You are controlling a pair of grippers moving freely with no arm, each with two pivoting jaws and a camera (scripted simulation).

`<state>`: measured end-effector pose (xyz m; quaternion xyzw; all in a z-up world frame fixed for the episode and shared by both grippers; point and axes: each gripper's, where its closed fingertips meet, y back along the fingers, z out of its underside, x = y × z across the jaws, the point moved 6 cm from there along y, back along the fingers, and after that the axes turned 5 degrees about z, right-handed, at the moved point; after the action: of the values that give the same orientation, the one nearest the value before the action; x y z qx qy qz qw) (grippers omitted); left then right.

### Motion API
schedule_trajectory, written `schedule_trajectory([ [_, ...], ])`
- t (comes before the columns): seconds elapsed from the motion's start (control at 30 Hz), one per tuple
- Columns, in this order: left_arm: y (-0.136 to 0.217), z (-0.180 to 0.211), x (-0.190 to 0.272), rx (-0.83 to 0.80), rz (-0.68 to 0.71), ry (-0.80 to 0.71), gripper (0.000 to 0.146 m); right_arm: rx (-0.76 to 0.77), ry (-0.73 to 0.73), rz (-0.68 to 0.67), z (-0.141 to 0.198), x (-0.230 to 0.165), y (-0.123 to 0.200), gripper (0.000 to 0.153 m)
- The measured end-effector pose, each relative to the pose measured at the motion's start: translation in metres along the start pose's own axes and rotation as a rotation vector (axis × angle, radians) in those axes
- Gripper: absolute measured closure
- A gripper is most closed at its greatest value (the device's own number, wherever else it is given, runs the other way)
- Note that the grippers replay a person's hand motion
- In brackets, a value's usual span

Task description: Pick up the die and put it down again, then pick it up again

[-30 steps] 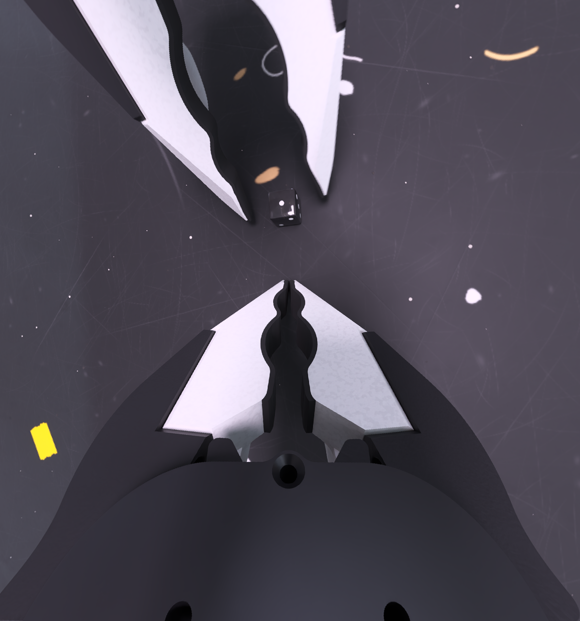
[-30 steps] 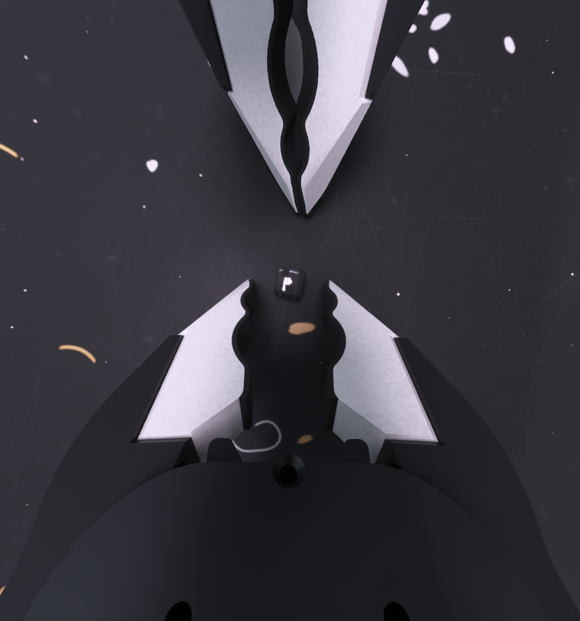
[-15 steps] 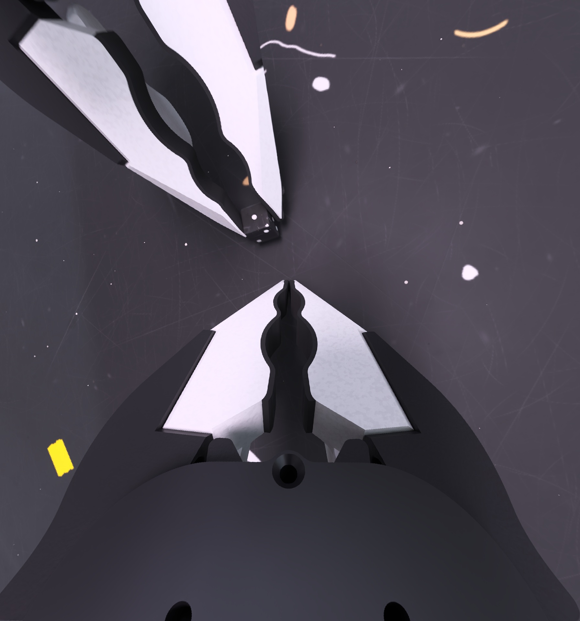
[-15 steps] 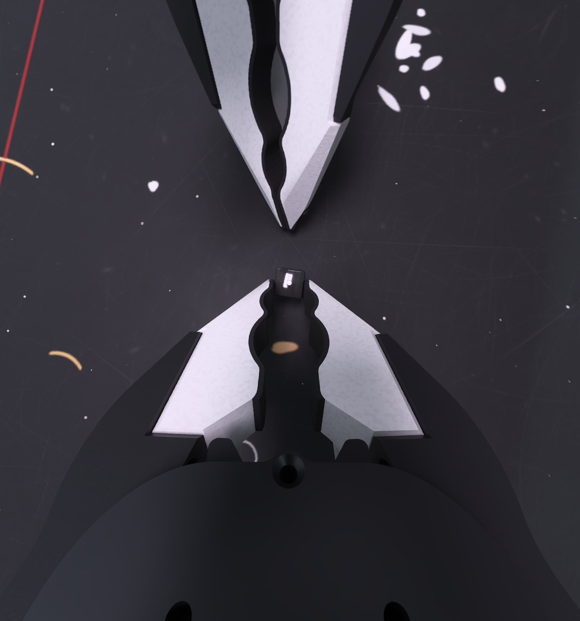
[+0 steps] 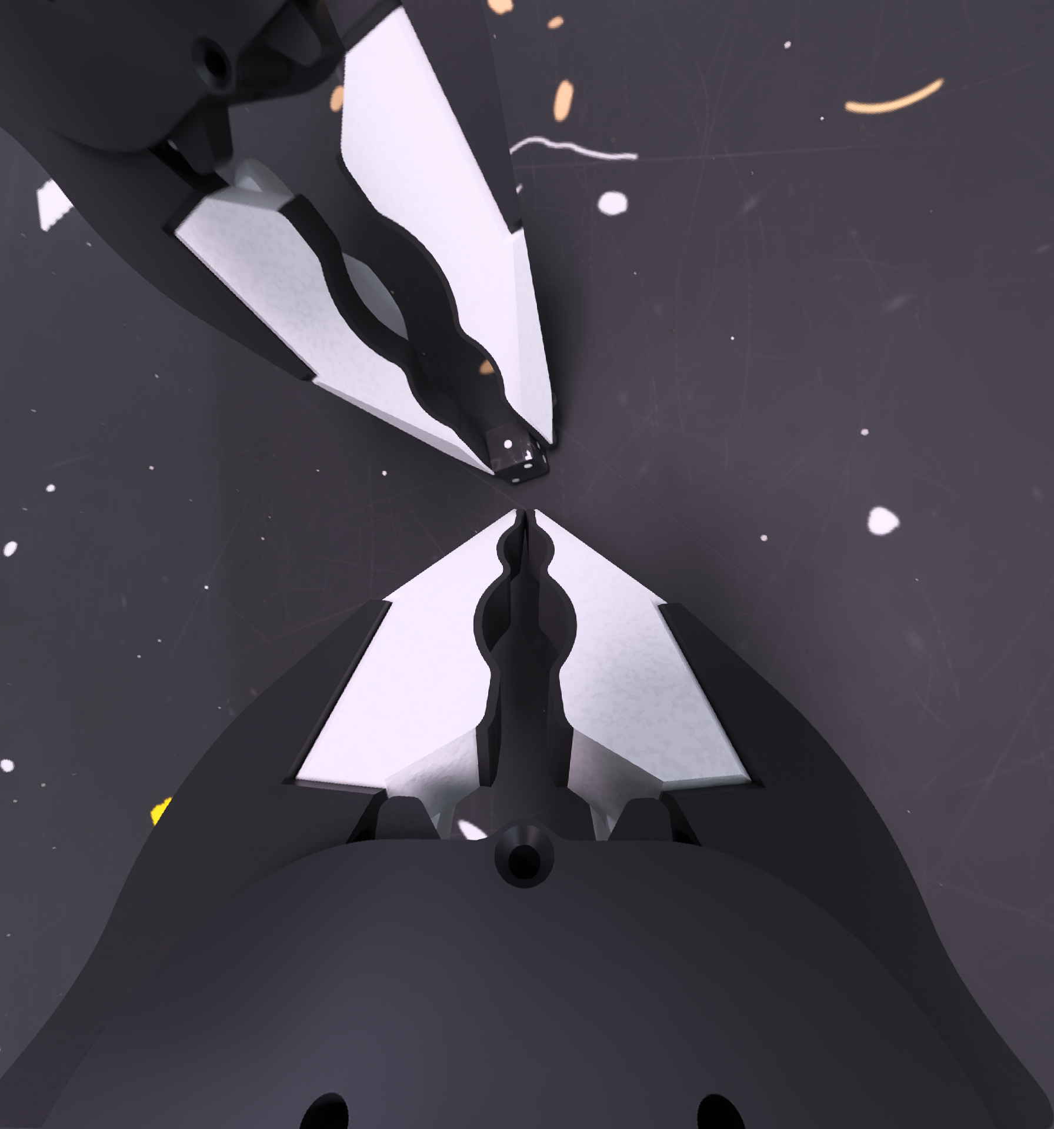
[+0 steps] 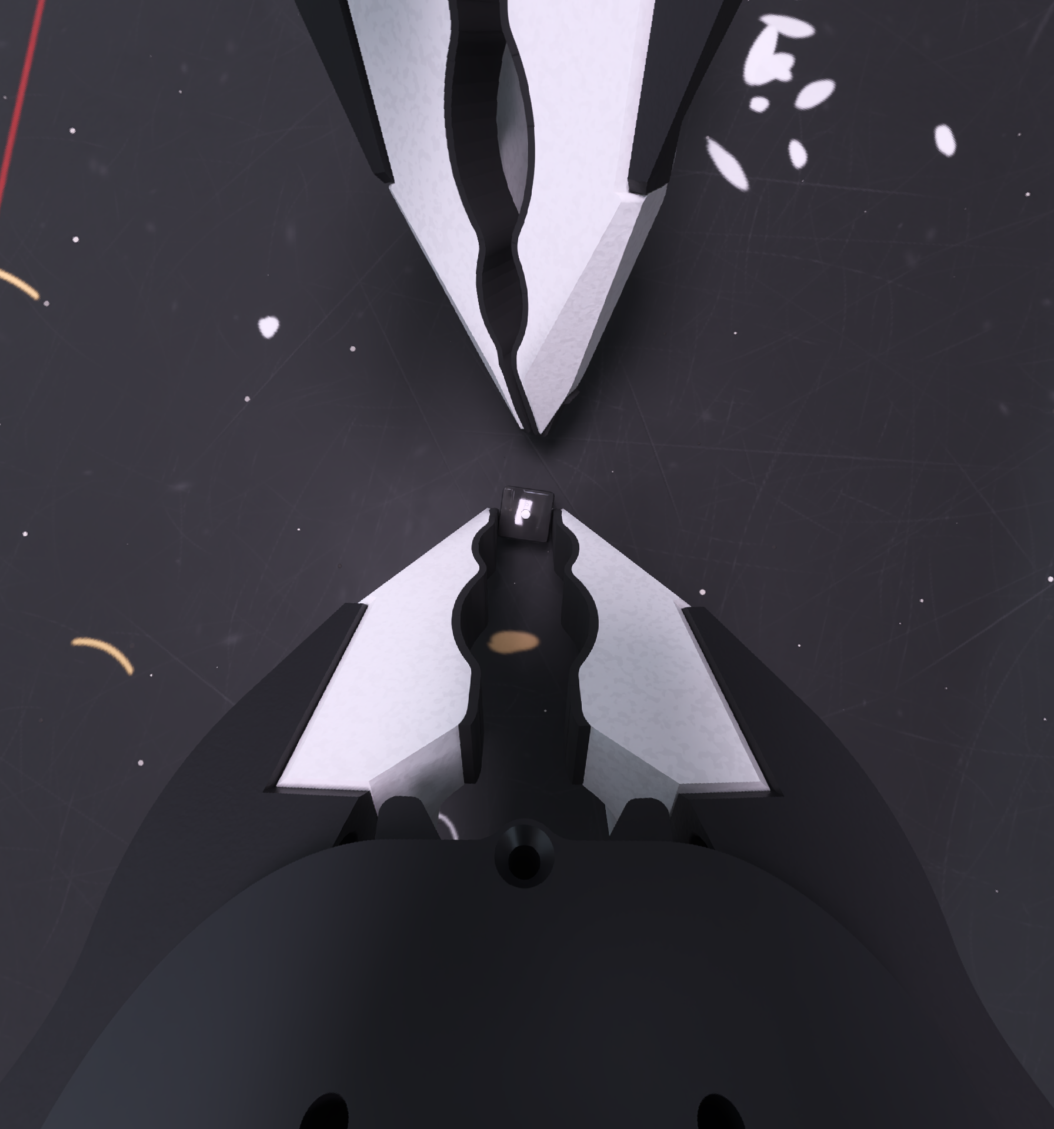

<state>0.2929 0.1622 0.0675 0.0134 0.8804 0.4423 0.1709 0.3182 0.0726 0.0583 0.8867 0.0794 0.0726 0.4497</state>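
The die (image 6: 525,515) is a small glossy black cube with white pips. My right gripper (image 6: 525,519) is shut on it at the very fingertips. In the left wrist view the same die (image 5: 517,458) shows pinched between the right gripper's white fingertips (image 5: 469,449), which come in from the upper left. My left gripper (image 5: 524,513) is shut and empty, its tips just short of the die. In the right wrist view the left gripper (image 6: 534,427) points down from the top, tips close above the die.
The dark scratched tabletop (image 5: 818,366) carries white and tan paint flecks. A yellow scrap (image 5: 159,811) lies at the left gripper's left side. A thin red line (image 6: 5,171) runs along the upper left of the right wrist view.
My right gripper closed from open onto the die and now grips it. In the left wrist view it has swung leftward and nearer. The left gripper stayed shut.
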Motion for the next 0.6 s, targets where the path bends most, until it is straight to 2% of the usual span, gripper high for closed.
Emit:
schedule_trajectory([
  [0.37, -0.012, -0.003, 0.0, -0.011, -0.001, -0.031, 0.146, -0.027, -0.022, 0.0, -0.002, -0.001, 0.0, 0.135],
  [0.6, -0.012, 0.0, -0.003, -0.017, 0.005, 0.013, 0.146, -0.062, -0.045, 0.0, -0.004, 0.0, -0.001, 0.135],
])
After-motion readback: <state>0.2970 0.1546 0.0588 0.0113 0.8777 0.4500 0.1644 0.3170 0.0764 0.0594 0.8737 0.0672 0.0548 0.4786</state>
